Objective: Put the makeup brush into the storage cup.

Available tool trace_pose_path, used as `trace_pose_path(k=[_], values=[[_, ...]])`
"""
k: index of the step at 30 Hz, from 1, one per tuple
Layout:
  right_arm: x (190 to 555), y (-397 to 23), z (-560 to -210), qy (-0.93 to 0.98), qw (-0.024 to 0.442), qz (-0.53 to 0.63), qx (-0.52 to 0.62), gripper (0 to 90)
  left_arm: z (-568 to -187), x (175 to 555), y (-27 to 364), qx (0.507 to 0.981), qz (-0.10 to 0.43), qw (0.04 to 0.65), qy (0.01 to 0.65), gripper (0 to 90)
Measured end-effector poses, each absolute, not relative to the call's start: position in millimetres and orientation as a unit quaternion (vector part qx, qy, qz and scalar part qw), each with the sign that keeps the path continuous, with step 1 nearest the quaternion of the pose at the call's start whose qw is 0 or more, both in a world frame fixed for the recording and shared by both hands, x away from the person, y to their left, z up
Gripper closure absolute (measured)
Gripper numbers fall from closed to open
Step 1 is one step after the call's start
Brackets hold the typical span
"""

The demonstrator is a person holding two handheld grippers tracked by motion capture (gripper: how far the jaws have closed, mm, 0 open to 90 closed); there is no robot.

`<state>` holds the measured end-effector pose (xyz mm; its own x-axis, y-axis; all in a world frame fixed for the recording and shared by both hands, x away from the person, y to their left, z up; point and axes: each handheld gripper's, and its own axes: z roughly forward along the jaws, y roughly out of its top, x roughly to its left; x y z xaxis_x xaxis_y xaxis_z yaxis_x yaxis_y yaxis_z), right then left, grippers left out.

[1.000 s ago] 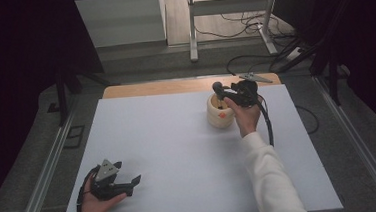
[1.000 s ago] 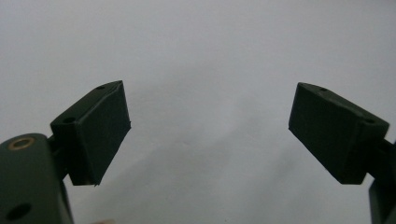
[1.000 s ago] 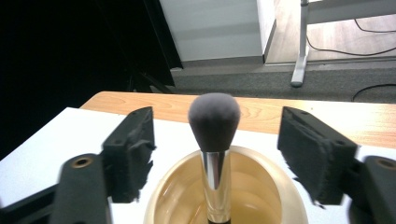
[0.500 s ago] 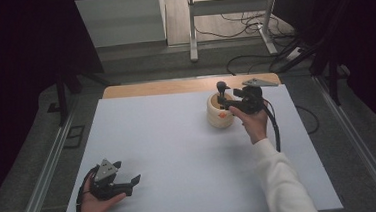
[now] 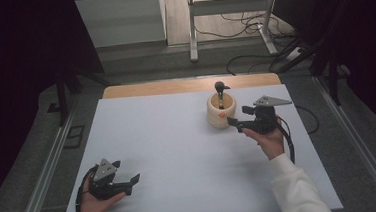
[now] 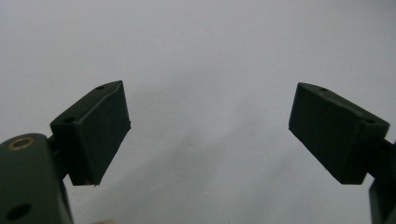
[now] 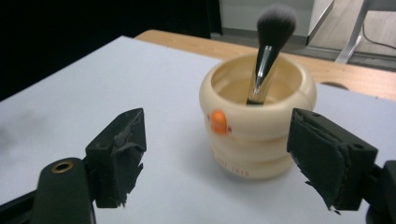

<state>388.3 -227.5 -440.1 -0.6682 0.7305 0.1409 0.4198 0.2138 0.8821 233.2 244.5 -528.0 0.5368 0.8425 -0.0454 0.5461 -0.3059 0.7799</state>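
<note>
A cream ribbed cup [image 5: 221, 112] with an orange dot stands at the back right of the white table [image 5: 179, 146]. A dark-bristled makeup brush [image 5: 220, 89] leans inside it, bristles up. My right gripper [image 5: 238, 116] is just right of the cup and points at it. Its jaws have just been opening and stand wide apart with nothing between them. In the right gripper view the cup [image 7: 257, 135] and brush [image 7: 270, 46] sit a little beyond the right gripper [image 7: 215, 158]. My left gripper [image 5: 127, 171] rests open near the front left; the left gripper [image 6: 210, 130] faces bare table.
A wooden strip [image 5: 174, 87] borders the table's back edge. Metal rails [image 5: 45, 176] run along both sides. Cables [image 5: 253, 61] and a stand's legs lie on the floor behind. A cable loops from the right gripper toward the table's right edge.
The right gripper has drawn back from above the cup, to the right and toward the person. The brush stays standing in the cup. The left hand has not moved.
</note>
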Motion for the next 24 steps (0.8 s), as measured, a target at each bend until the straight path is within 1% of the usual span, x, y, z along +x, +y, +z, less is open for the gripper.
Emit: trace_pose_path(k=[16,24], values=[[354.2,-263.5,-456.9,0.780,0.158,0.471,0.380,20.2,-528.6,233.0,243.8,0.787,0.188,0.389,0.440,13.4],[329.1,-286.9,-467.3,0.793,0.167,0.445,0.381,19.8,-528.6,233.2,243.8,0.787,0.188,0.390,0.440,13.4]])
